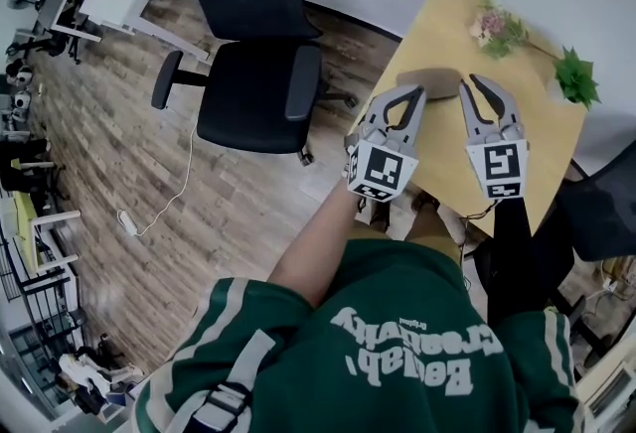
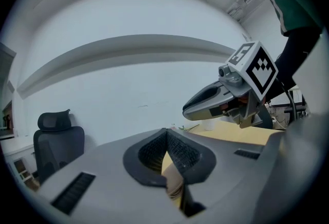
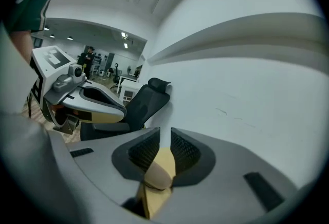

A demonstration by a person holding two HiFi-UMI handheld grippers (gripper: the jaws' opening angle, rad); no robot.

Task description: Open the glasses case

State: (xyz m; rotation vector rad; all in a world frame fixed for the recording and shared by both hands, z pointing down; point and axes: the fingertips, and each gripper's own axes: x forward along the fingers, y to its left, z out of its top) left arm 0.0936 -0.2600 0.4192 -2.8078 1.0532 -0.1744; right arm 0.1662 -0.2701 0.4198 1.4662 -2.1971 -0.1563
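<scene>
one glasses case (image 1: 429, 79), one wooden table (image 1: 437, 19), two grippers, left gripper (image 1: 416, 91) and right gripper (image 1: 471, 80), one flower sprig (image 1: 497, 29), one green leaf cluster (image 1: 576, 78), one black office chair (image 1: 260, 73), one white cable (image 1: 185, 173)

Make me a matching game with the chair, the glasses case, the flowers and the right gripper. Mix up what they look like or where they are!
Things:
1. office chair
2. glasses case
3. flowers
4. right gripper

Clues:
A. pale pink, near the far edge of the table
B. jaws a little apart
C. black, standing on the wooden floor
D. grey-brown, lying on the table

Right pairs: 1-C, 2-D, 3-A, 4-B
</scene>
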